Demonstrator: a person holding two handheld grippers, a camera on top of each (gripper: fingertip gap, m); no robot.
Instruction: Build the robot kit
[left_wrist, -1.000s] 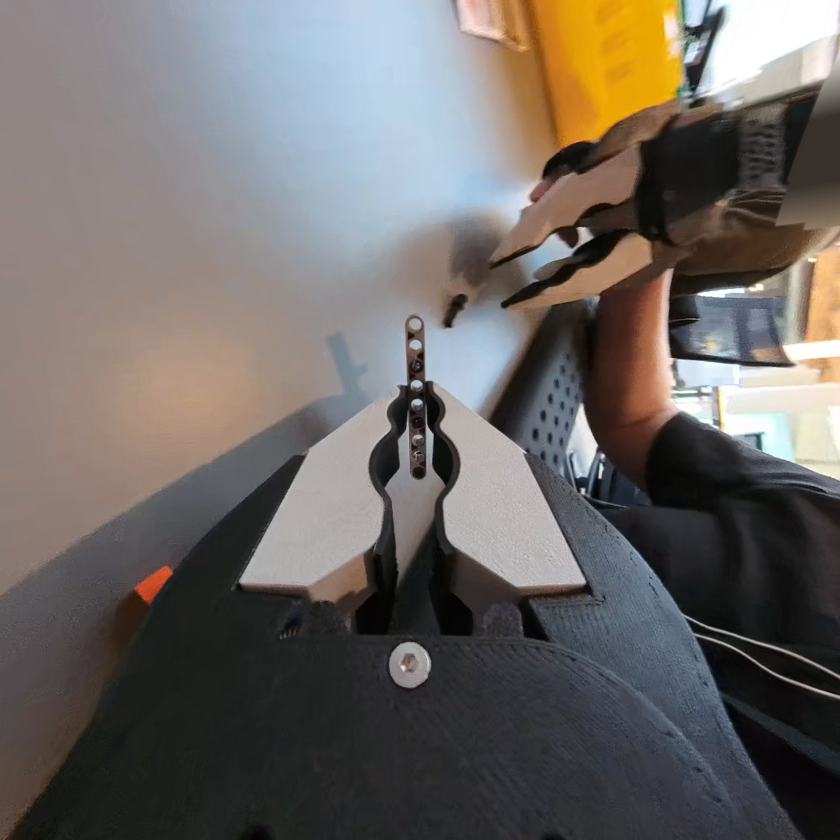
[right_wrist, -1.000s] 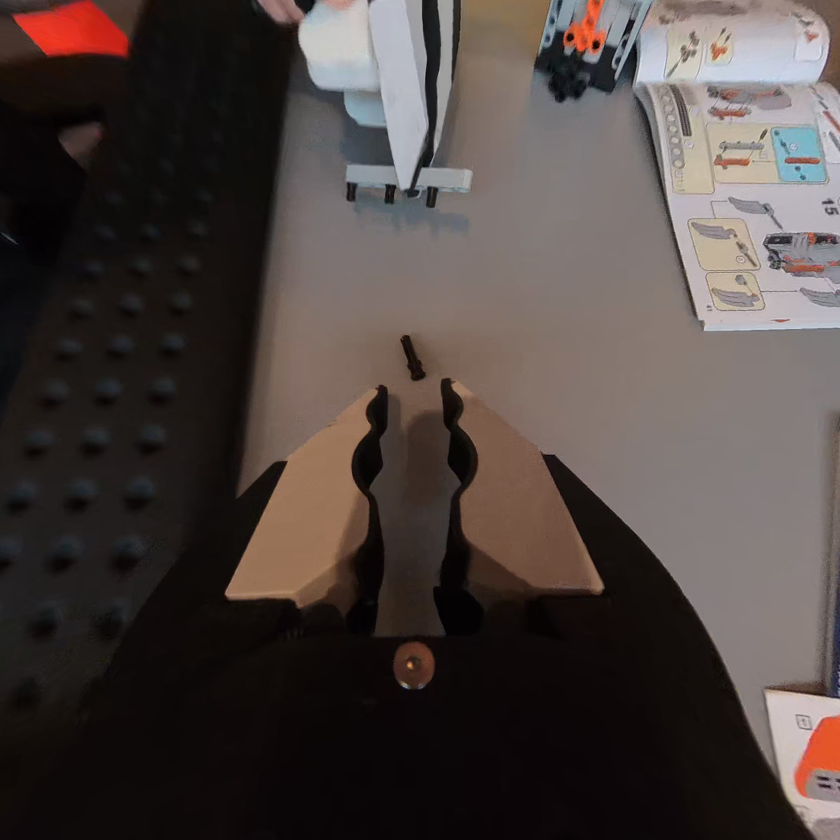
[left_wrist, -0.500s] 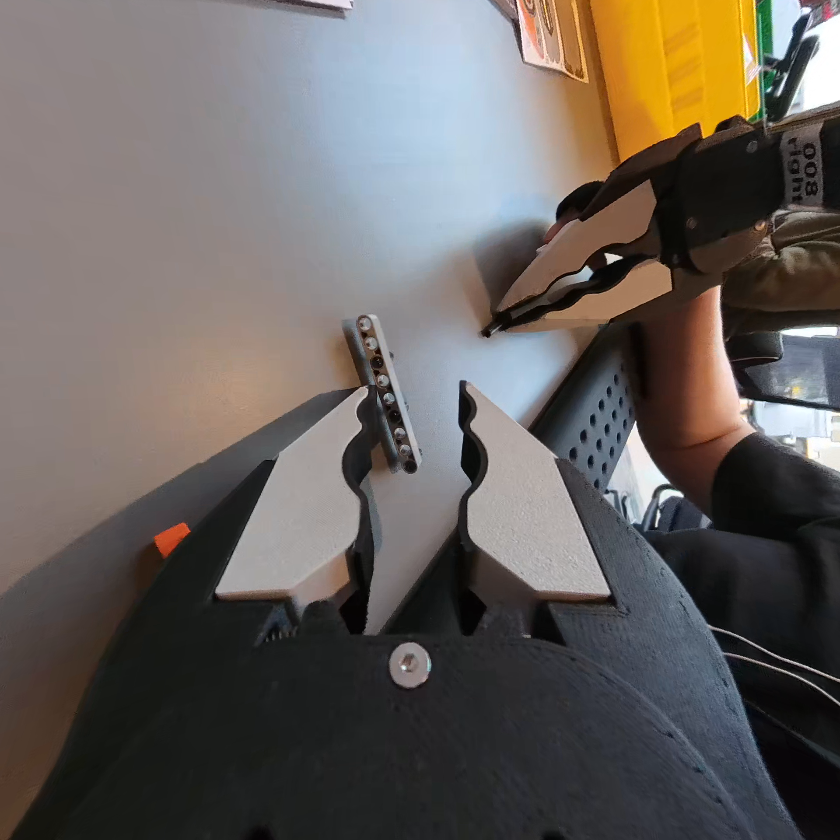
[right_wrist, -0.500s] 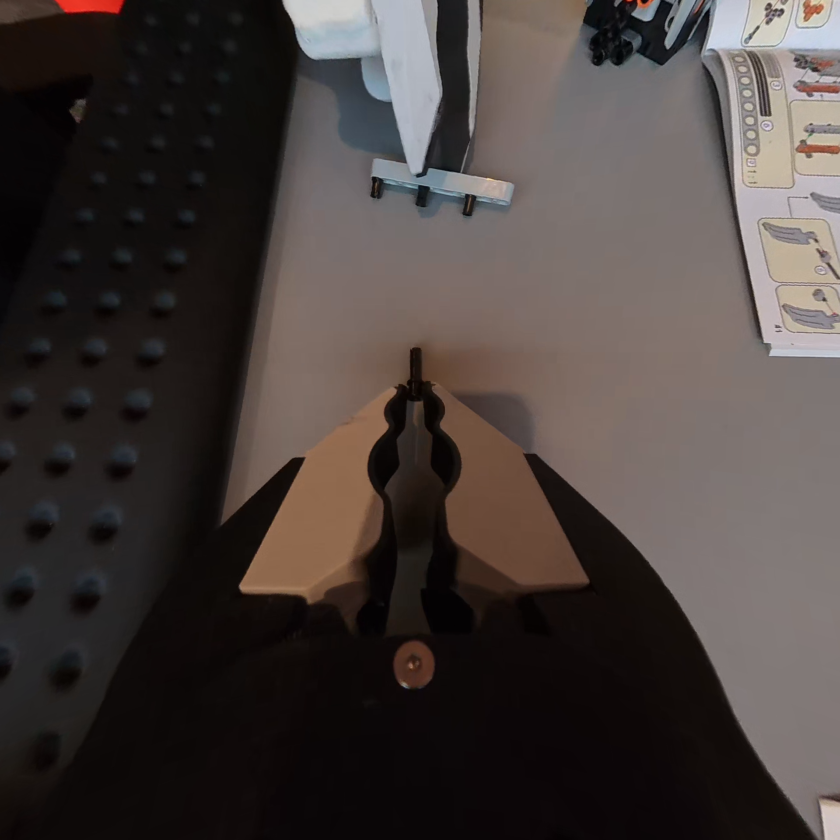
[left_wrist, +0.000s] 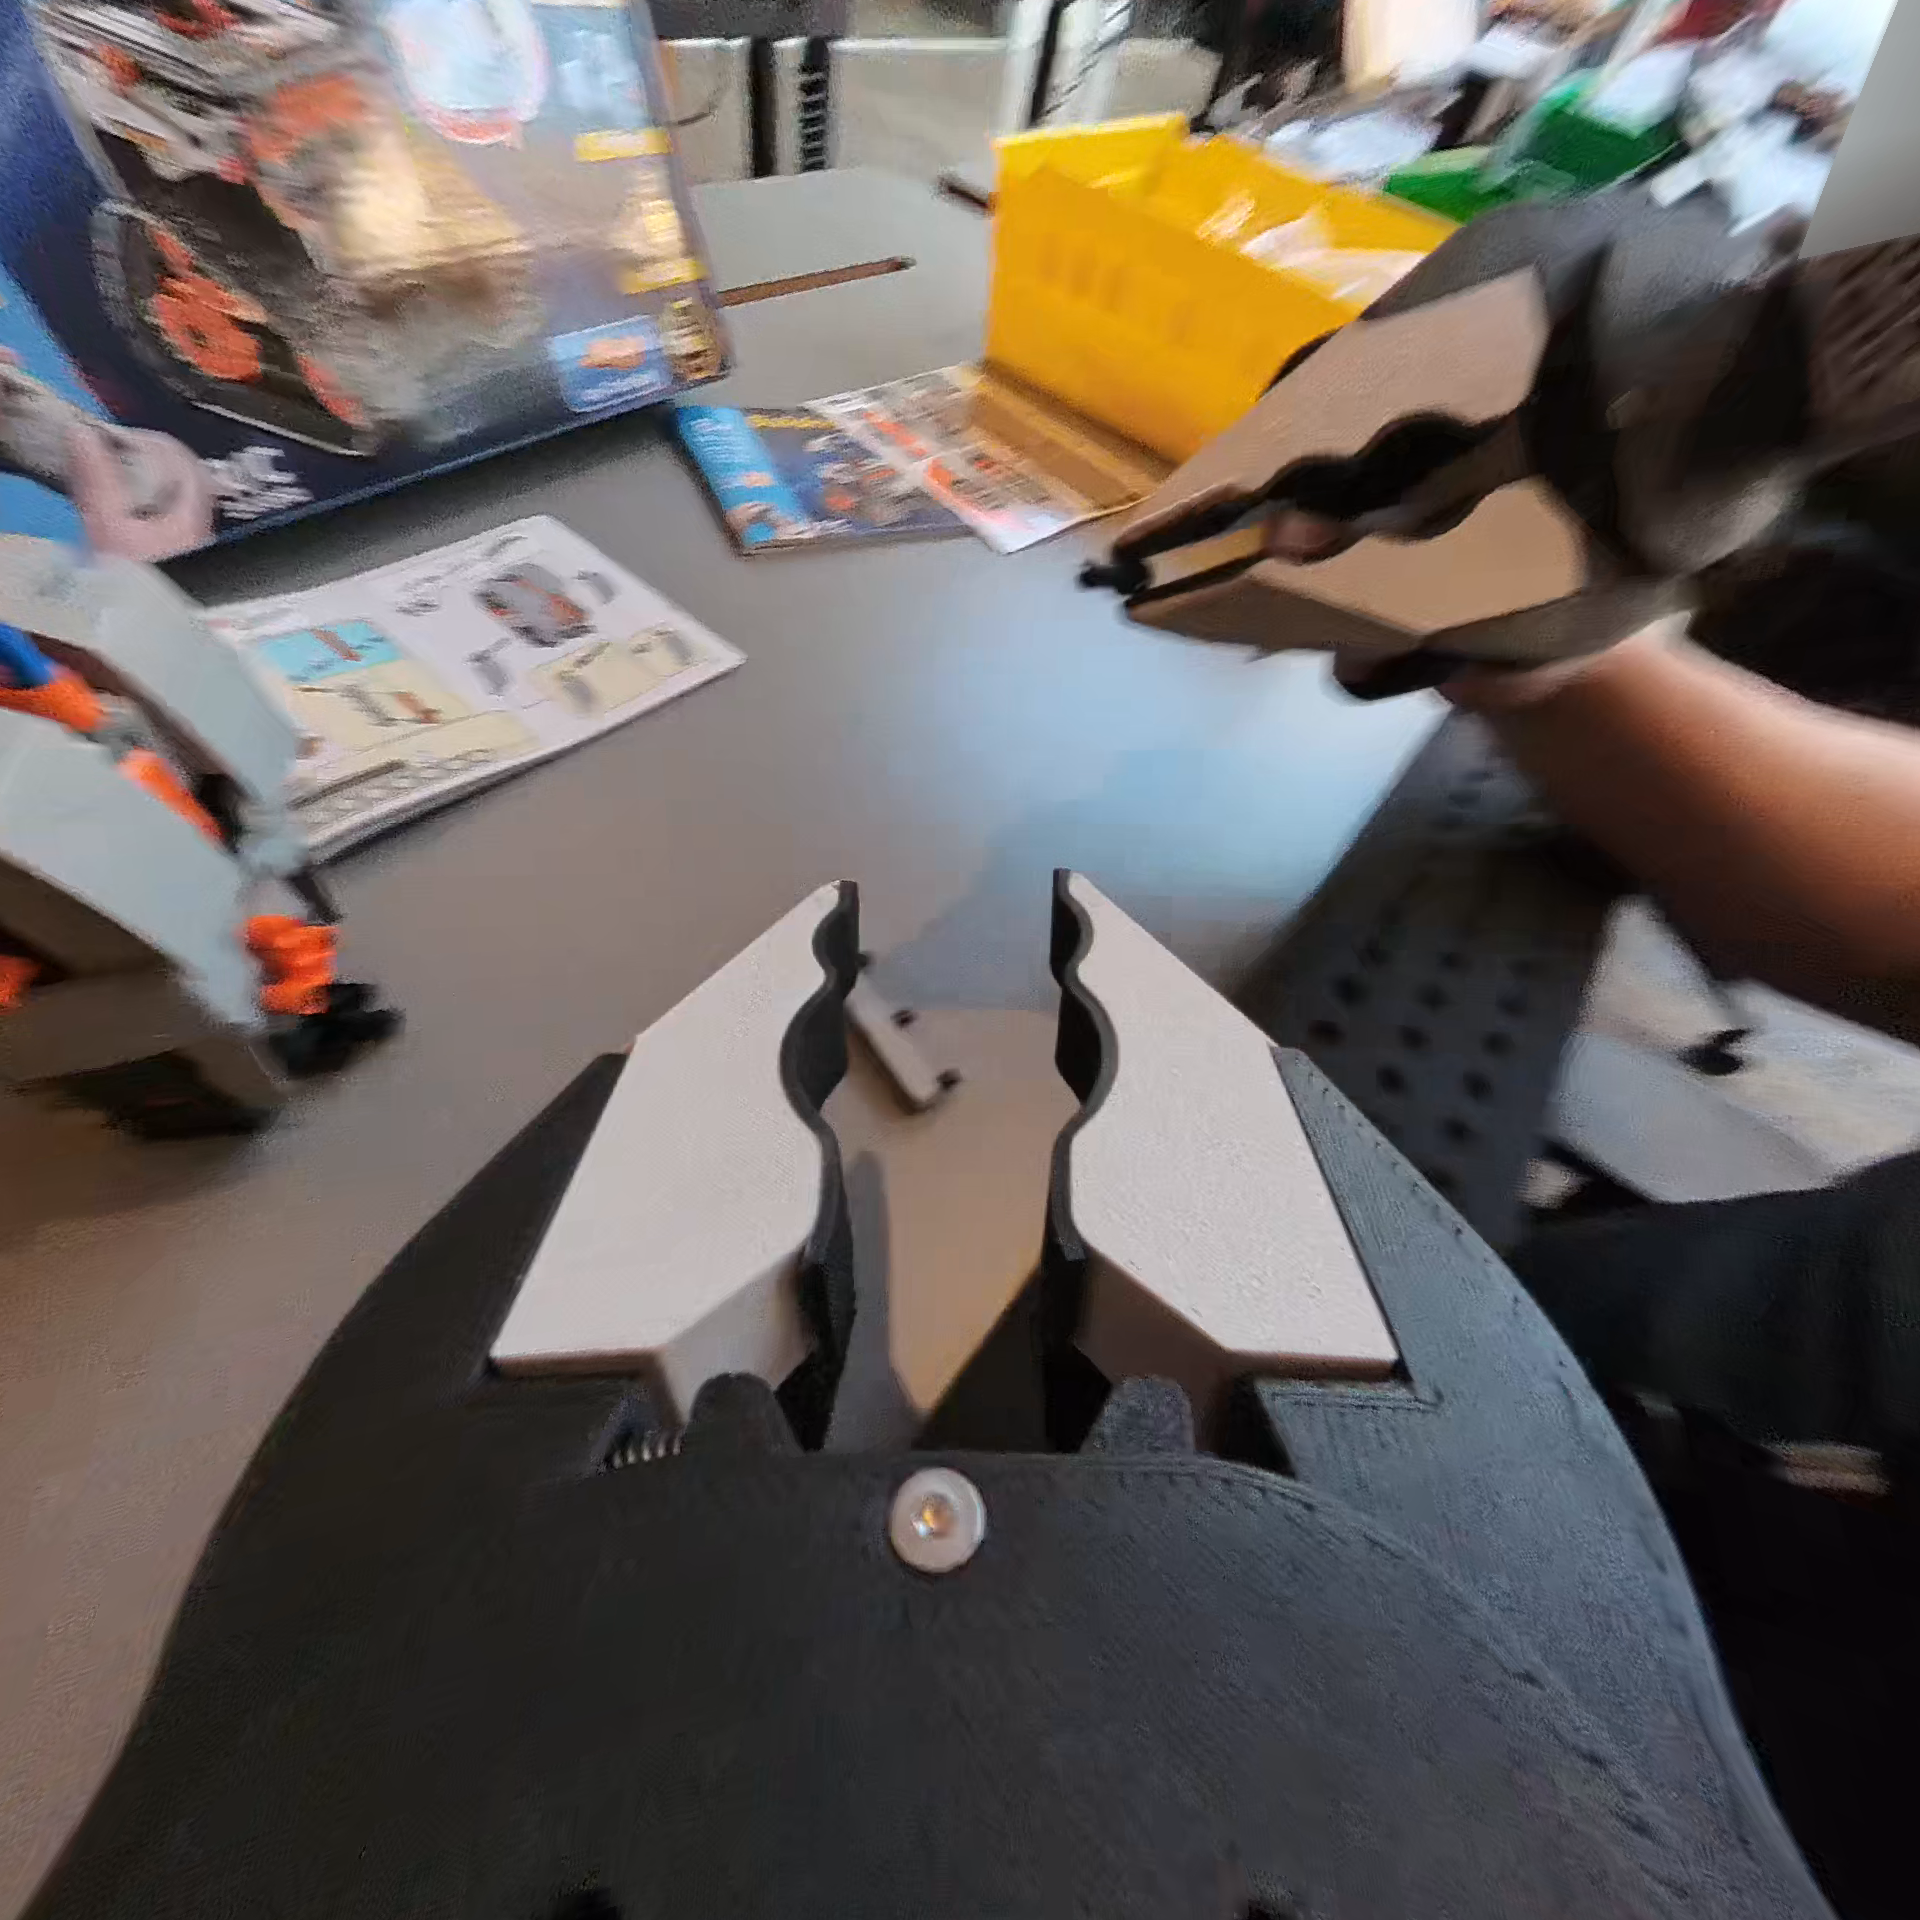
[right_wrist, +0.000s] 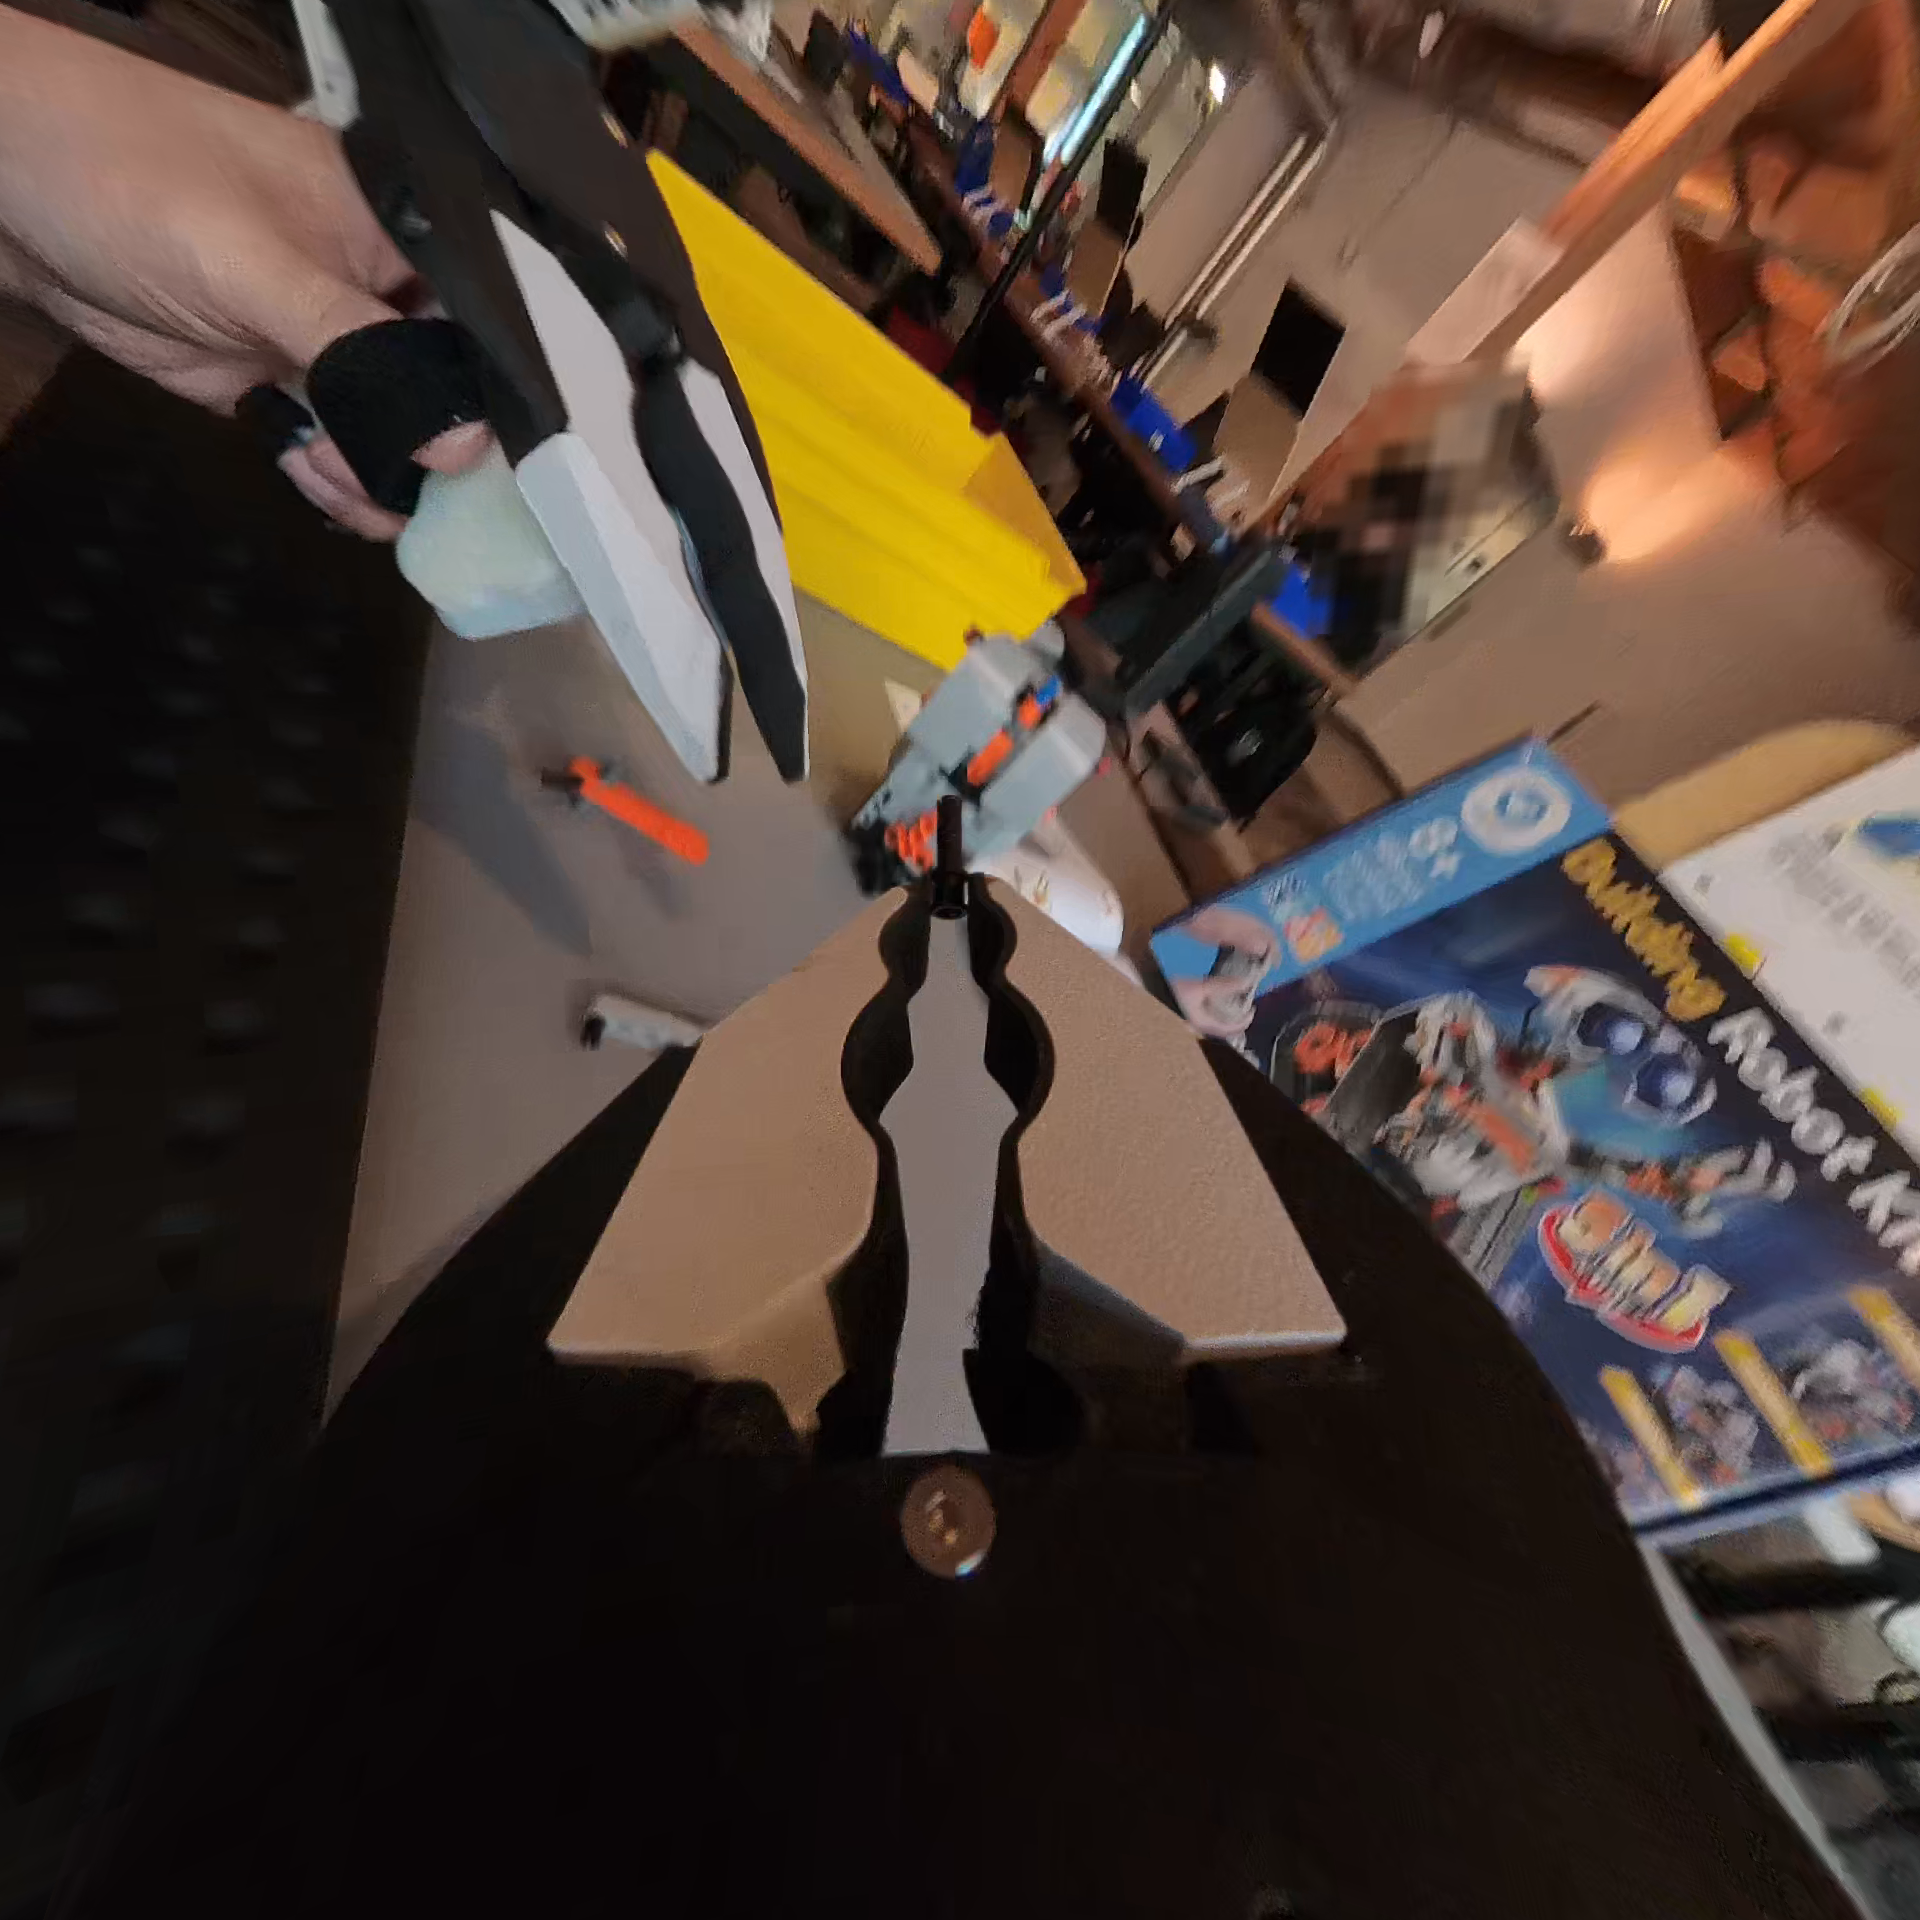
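Left gripper (left_wrist: 951, 914): lower centre of the left wrist view, fingers spread wide, holding nothing. A grey perforated beam (left_wrist: 896, 1049) with black pegs lies flat on the grey desk (left_wrist: 644, 894) between the fingers, closer to the left finger; contact cannot be told.

Right gripper (right_wrist: 948, 902): lower centre of the right wrist view, fingers closed narrow on a small black pin (right_wrist: 947, 847) that projects past the tips. It also appears at upper right of the left wrist view, raised above the desk.

Surroundings: grey-and-orange brick model (left_wrist: 125, 862) at left edge; open instruction booklet (left_wrist: 468, 665) beside it; blue kit box (left_wrist: 312, 208) upper left; yellow bin (left_wrist: 1143, 301) upper centre; orange rod (right_wrist: 634, 810) on the desk; black perforated mat (left_wrist: 1434, 997) at right.
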